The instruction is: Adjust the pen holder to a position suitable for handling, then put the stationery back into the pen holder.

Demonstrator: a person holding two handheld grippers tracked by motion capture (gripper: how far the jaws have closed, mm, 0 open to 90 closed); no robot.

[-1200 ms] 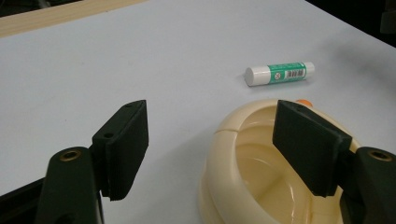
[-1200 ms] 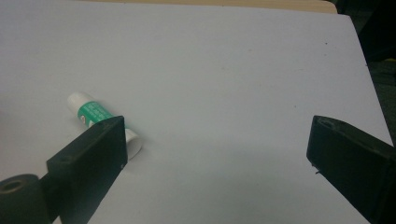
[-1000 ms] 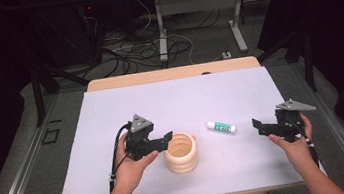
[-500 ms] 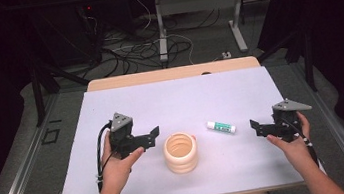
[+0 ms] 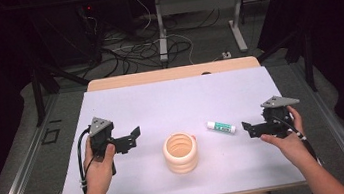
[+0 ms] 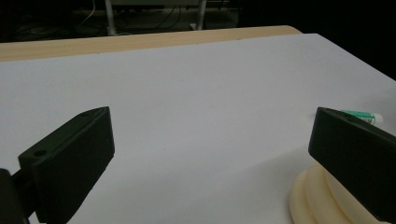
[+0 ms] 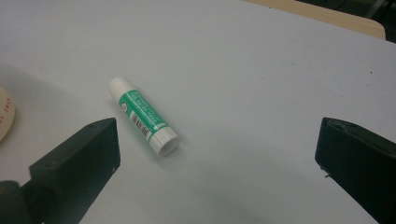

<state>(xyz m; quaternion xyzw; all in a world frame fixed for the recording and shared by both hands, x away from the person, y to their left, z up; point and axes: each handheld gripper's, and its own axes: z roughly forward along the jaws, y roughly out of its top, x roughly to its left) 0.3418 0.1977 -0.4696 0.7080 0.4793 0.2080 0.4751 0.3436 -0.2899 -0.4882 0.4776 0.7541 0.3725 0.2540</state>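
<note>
ribbed cream cup (image 5: pixel 181 152): upright, table centre | green-white glue stick (image 5: pixel 221 127): lying flat, near cup's right

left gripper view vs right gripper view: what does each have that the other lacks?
Left gripper view alone: the ribbed side of the cream cup, behind its own right-hand jaw. Right gripper view alone: the glue stick's barcode and white end cap, with the whole glue stick lying flat. Both: wide-open black jaws, the white table, its wooden far edge, the glue stick.
</note>
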